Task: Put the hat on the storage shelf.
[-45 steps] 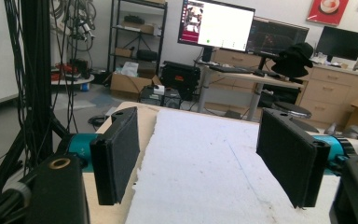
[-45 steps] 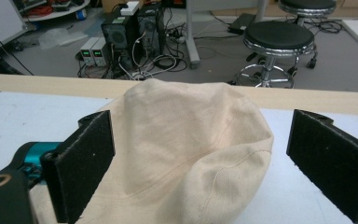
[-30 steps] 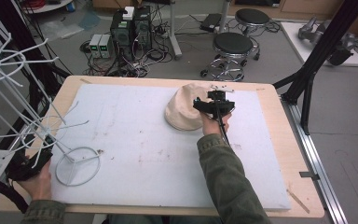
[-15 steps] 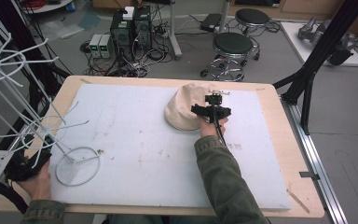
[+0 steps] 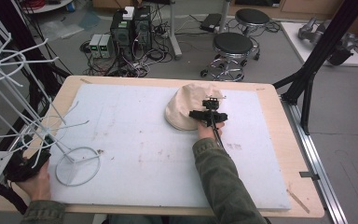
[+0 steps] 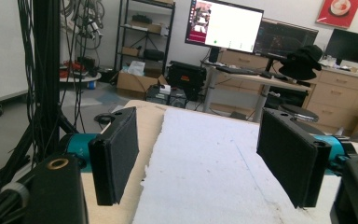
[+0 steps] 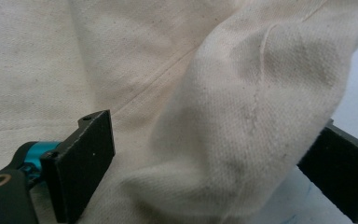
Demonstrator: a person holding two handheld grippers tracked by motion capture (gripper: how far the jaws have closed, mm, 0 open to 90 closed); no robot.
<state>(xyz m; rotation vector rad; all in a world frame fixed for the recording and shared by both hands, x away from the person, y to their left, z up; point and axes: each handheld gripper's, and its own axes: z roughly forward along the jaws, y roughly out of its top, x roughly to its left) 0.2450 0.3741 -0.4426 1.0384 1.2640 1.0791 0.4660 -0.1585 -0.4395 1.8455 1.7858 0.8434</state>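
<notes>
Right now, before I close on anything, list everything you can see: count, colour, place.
cloth hat: one, cream, far right of centre on the foam mat; a fold of it sits between the right gripper's open jaws
wire display rack: one, white, left edge, ring base on the mat
foam mat: one, white, covering the table
table: one, light wood
stools: two, black, on the floor beyond the table
computer boxes: several, dark, on the floor with cables
right gripper: black, at the hat, open
left gripper: black, near left corner, open, nothing between its jaws
</notes>
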